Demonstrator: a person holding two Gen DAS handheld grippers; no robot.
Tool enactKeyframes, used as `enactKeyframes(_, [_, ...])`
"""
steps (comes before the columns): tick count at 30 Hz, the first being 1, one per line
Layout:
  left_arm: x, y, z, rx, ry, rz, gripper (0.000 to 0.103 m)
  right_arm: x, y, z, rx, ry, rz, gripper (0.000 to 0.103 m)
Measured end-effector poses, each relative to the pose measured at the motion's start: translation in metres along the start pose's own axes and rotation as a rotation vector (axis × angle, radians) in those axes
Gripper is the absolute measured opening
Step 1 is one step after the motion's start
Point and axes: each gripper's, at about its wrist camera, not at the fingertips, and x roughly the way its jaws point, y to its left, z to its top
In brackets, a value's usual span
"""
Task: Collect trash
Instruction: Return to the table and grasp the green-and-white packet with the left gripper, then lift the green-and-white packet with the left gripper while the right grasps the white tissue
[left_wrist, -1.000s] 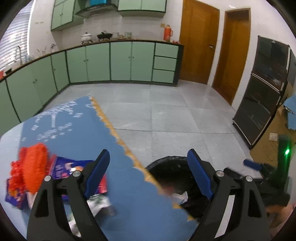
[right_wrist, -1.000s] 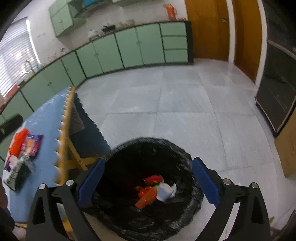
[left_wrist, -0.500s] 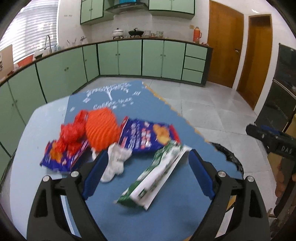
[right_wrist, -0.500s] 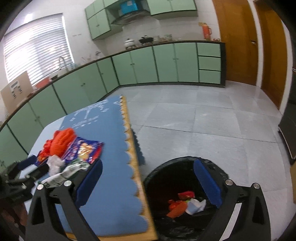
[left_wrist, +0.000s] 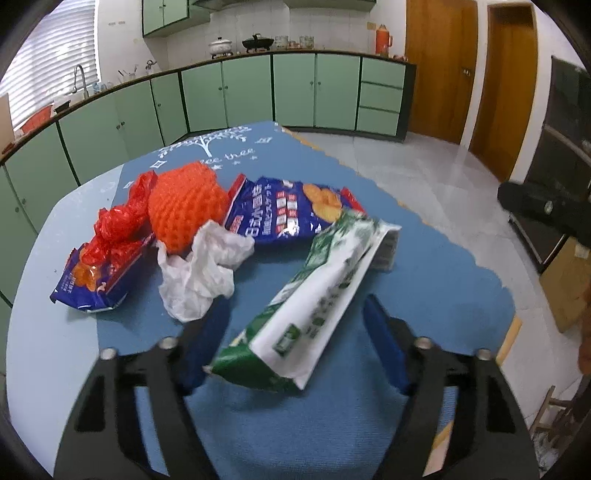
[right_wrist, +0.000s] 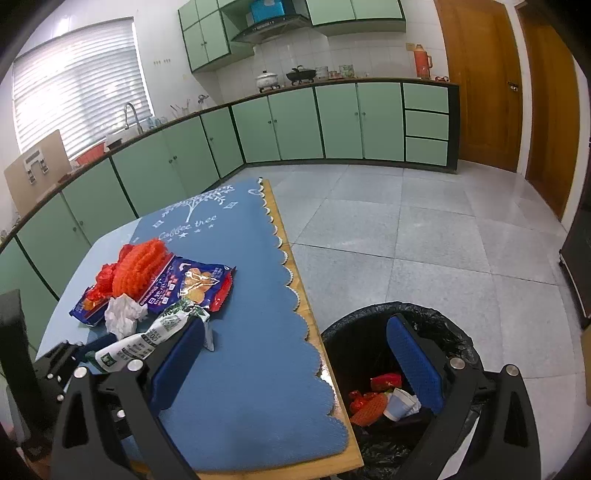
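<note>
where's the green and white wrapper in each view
Left wrist: the green and white wrapper lies lower centre, its near end between the closing jaws of the left gripper.
Right wrist: lower left on the table, partly behind the right gripper's left finger, wrapper at.
Shared landmark: the crumpled white tissue just left of it.
</note>
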Motion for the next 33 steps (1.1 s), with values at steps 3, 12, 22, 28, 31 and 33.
enactKeyframes(3, [0.001,-0.004,-0.002,0.015,0.011,0.001,0.049,0.002,0.001,0.0,0.002,0.004,-0.003,0.097])
enactKeyframes(12, [-0.006,-0.011,-0.006,0.036,0.024,-0.034,0.031,0.006,-0.003,-0.002,0.004,0.015,0.002,0.097])
enactKeyframes(22, [0.007,-0.013,0.014,0.015,0.003,-0.027,0.065,0.01,-0.009,-0.001,0.015,0.021,0.0,0.097])
enactKeyframes(28, [0.018,-0.019,0.014,0.003,0.027,-0.033,0.03,0.012,-0.01,-0.002,0.013,0.021,-0.001,0.097])
enactKeyframes(31, [0.012,-0.017,0.014,0.0,0.008,-0.027,0.03,0.016,-0.009,-0.003,0.011,0.029,-0.002,0.097])
enactKeyframes(33, [0.005,-0.014,0.016,-0.017,-0.008,-0.028,0.029,0.016,-0.006,-0.005,0.005,0.03,-0.002,0.097])
